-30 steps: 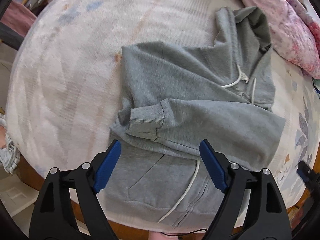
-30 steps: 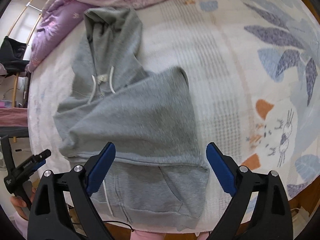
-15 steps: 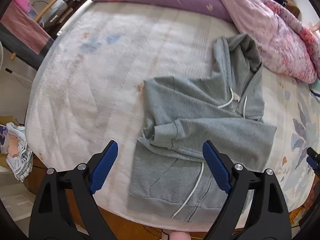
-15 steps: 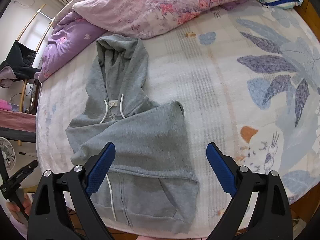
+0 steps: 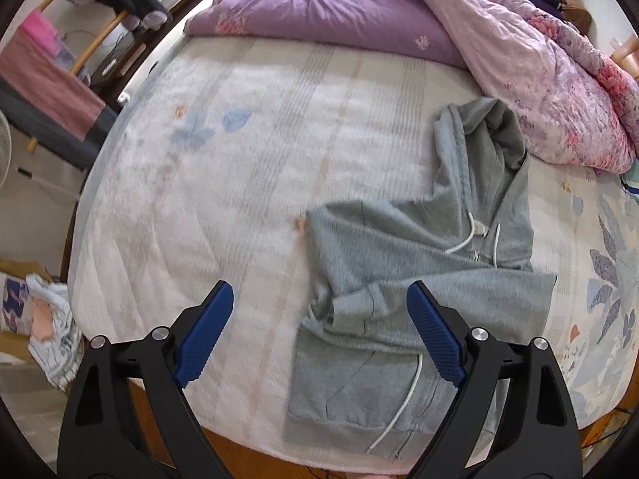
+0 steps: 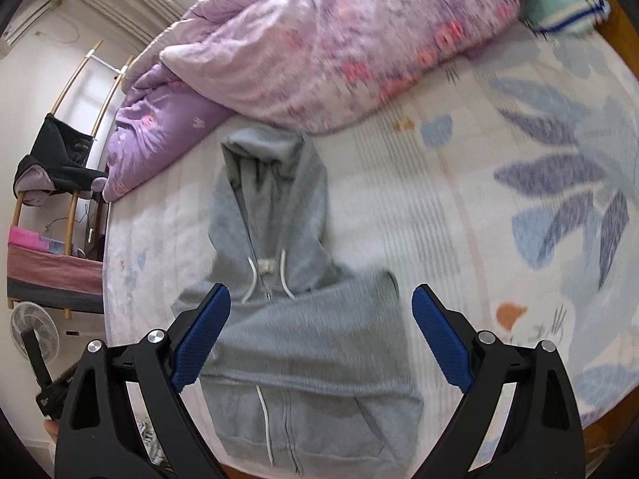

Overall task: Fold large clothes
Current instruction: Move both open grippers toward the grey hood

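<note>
1. The grey hoodie (image 5: 419,279) lies flat on the bed (image 5: 239,199), front side up, near the edge closest to the person.
2. Its hood (image 6: 271,167) points away from that edge, toward the purple quilt (image 5: 319,12), and stops just short of it.
3. Both sleeves are already folded in. They lie across the chest of the hoodie, one over the other, and one cuff (image 5: 353,307) sits on top.
4. The bottom part with the pockets and zip is still flat, below the sleeves. The hood is still flat too.
5. So I think the sleeves are the only part done. The bottom likely needs to fold up, and the hood needs to fold down.
6. The left gripper (image 5: 315,339) is wide open above the hoodie. It holds nothing.
7. The right gripper (image 6: 319,343) is wide open above the hoodie too. It holds nothing.
</note>
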A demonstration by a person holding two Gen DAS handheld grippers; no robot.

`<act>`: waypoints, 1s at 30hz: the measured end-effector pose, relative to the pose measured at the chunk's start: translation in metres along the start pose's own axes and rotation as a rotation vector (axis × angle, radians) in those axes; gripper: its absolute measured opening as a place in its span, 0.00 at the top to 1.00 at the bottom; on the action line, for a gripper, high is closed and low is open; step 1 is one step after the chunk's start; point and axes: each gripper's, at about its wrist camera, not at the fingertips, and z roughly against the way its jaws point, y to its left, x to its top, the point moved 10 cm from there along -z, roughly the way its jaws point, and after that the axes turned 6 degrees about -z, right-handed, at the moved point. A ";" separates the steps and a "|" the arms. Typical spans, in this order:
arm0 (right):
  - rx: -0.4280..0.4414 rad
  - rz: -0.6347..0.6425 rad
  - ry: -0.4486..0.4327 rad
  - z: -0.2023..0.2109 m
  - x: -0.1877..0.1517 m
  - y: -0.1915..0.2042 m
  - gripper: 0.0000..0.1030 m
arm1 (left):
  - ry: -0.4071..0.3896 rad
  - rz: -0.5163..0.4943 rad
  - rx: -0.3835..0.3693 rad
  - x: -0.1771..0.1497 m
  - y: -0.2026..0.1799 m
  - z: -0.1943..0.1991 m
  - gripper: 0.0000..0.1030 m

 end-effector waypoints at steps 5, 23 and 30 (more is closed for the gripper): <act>0.004 0.080 -0.034 0.004 0.037 0.032 0.14 | -0.043 -0.027 -0.026 0.044 -0.009 0.008 0.12; 0.016 0.250 0.056 -0.061 0.134 0.103 0.11 | -0.068 -0.126 -0.158 0.209 -0.096 -0.011 0.10; 0.025 0.235 0.111 -0.112 0.169 0.106 0.11 | 0.006 -0.131 -0.190 0.251 -0.126 -0.067 0.10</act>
